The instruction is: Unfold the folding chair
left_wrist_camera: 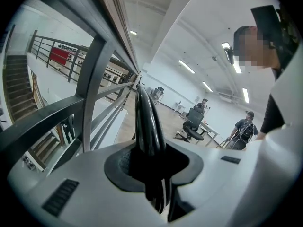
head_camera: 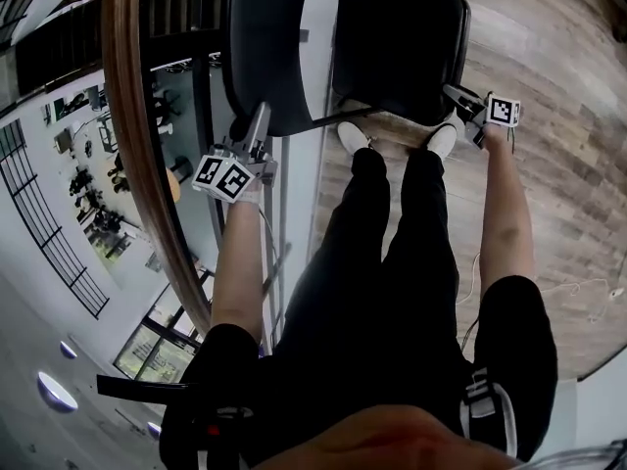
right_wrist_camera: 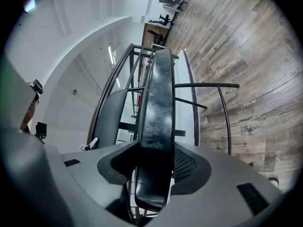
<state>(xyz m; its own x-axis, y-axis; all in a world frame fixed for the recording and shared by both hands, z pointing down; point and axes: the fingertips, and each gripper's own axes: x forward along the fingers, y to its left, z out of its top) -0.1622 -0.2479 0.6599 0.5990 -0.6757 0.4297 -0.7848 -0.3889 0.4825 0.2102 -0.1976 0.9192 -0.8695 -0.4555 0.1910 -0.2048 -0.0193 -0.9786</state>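
Gripping the folding chair [head_camera: 392, 27] on both sides, the left hand-held gripper [head_camera: 257, 125] is pinched on the thin backrest [left_wrist_camera: 147, 122] edge and the right hand-held gripper [head_camera: 460, 96] is clamped on the thicker seat [right_wrist_camera: 158, 108] rim. The chair stands on the wooden floor [head_camera: 558, 116] at the person's shoes [head_camera: 355, 137], close beside the railing [head_camera: 122, 116]. The glossy backrest edge could slip out of that narrow pinch as the halves spread, the backrest could knock the railing, or the legs could skid towards the feet.

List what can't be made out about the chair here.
Head view: the seat hides everything under it.
Left gripper view: only the backrest edge shows; the rest is cut off.
Right gripper view: the seat edge covers the middle; the frame runs behind the gripper body.
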